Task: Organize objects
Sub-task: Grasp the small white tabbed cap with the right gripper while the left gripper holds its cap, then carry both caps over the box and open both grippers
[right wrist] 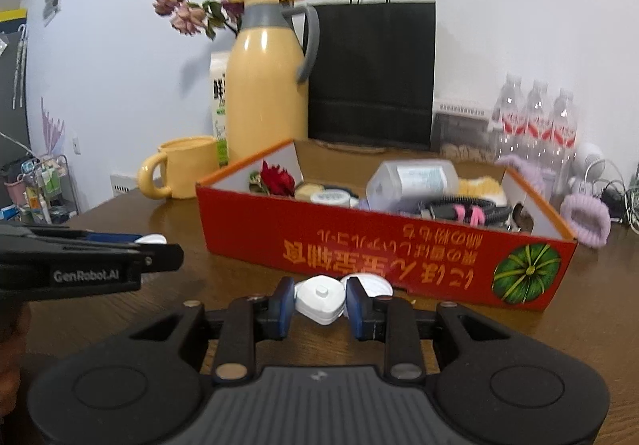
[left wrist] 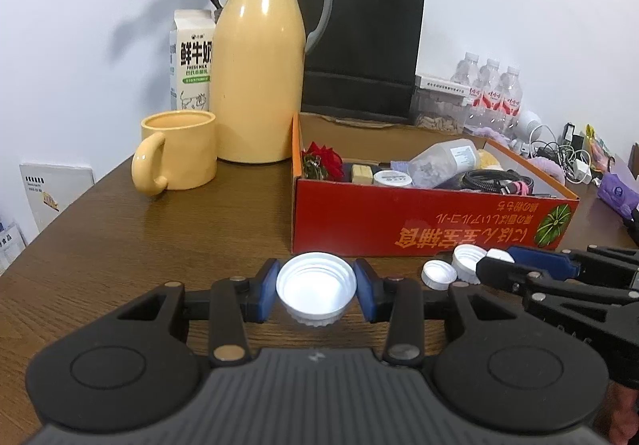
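In the left wrist view my left gripper (left wrist: 315, 287) is shut on a wide white screw cap (left wrist: 315, 295), hollow side up, just above the brown table (left wrist: 159, 237). My right gripper (right wrist: 319, 301) is shut on a small white rounded-triangular lid (right wrist: 319, 303) with a nub on top. It is held low in front of the red cardboard box (right wrist: 359, 241). In the left wrist view the right gripper (left wrist: 485, 265) comes in from the right, beside two loose white caps (left wrist: 439, 274) on the table. The left gripper (right wrist: 167, 249) shows at the left of the right wrist view.
The red box (left wrist: 399, 221) holds a red rose, a lying bottle, tins and cables. Behind it stand a yellow thermos (left wrist: 255, 77), a yellow mug (left wrist: 179, 149), a milk carton, a black paper bag (left wrist: 359, 45) and water bottles (left wrist: 495, 93). Cables and purple items lie at the right.
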Demonstrator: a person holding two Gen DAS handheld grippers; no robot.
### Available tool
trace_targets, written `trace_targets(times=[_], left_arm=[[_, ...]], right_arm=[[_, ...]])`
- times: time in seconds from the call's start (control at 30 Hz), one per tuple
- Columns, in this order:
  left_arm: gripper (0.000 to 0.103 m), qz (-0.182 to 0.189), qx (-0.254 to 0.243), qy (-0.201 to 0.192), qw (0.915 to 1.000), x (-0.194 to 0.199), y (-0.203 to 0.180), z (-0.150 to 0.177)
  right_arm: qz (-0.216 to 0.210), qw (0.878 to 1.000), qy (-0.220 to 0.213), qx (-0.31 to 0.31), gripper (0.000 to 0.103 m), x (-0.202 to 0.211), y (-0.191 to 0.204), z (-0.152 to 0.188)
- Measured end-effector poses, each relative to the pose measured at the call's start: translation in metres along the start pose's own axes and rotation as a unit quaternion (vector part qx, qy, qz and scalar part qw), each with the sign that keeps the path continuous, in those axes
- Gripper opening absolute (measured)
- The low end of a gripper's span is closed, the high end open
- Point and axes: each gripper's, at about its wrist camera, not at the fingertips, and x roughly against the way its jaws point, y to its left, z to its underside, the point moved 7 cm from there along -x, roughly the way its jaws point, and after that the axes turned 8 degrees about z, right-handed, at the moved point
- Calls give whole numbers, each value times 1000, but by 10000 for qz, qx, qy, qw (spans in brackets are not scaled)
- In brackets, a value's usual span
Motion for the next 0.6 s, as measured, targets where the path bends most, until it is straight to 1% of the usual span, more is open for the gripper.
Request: trace_targets(times=[0.17, 0.3, 0.5, 0.6], left_arm=[[41, 24, 13, -158, 9999, 7, -6, -6], [41, 157, 50, -248, 9996, 10, -13, -19], [41, 157, -78, -378, 9991, -4, -30, -46], [41, 114, -45, -445, 9989, -17, -37, -59]], right_arm=[[81, 9995, -261, -148, 27, 10, -12, -8], [153, 9985, -474, -231, 27, 17, -21, -17], [265, 9967, -743, -193, 27, 15, -34, -39], [374, 9953, -885, -139, 27, 8, -43, -51]])
